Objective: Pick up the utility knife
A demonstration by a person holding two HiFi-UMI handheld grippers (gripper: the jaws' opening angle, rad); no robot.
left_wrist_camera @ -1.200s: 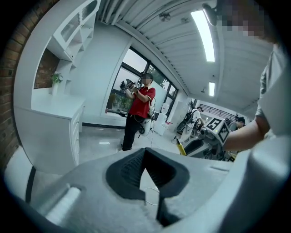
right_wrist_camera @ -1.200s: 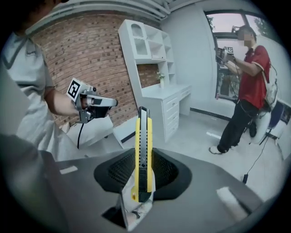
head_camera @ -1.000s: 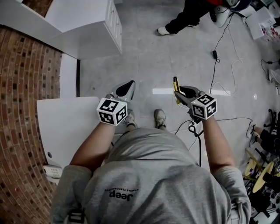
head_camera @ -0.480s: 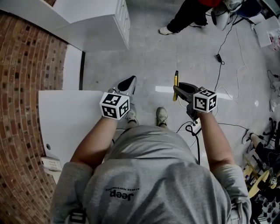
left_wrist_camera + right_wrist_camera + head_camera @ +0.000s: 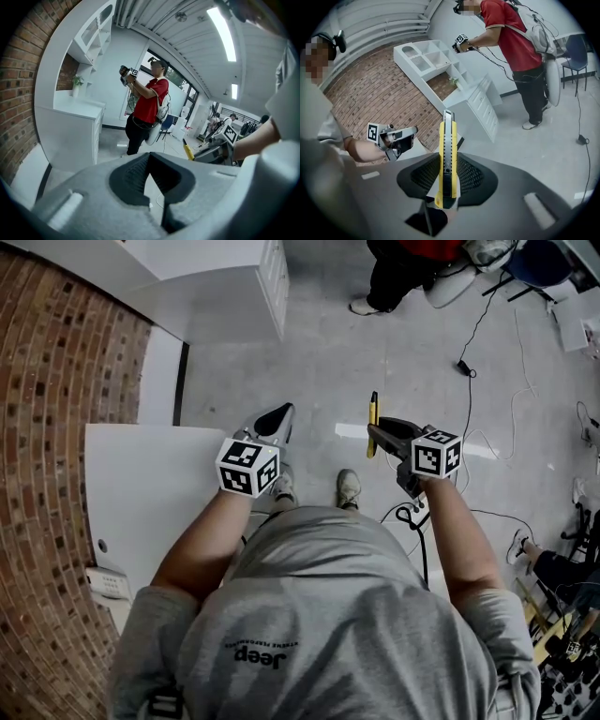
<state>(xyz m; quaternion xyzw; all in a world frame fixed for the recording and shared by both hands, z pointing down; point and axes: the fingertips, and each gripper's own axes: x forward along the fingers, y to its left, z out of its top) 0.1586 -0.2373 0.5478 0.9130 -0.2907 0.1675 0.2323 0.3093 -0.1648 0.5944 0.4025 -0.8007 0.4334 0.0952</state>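
Utility knife (image 5: 446, 159) is sitting upright between the jaws of the right gripper (image 5: 382, 432), with the two ribbed pads pressing on the lower part of its yellow body from either side and the metal tip projecting well beyond the jaw ends. In the head view the utility knife (image 5: 374, 409) is hanging in the air over the grey floor (image 5: 319, 381), in front of the person's shoes and well apart from the white table (image 5: 141, 502) at the near left. The jaws are standing roughly half apart, held at that width by the knife body, so the grip is reading as firm. The left gripper (image 5: 272, 418) is hovering level with the right one, near the table's right edge; its own view is showing the pads meeting at the tips with nothing between them. A white cabinet (image 5: 216, 296) is standing at the far left against the brick wall (image 5: 47, 427), cables (image 5: 469, 362) are trailing across the floor at the far right, and a second person in a red shirt (image 5: 150, 103) is working farther off. Judging from this arrangement, the lifting step is looking complete: the knife is being carried clear of every surface. The next move is calling for steady jaw pressure and a tip pointing away from both people; whether the blade is extended cannot be determined.
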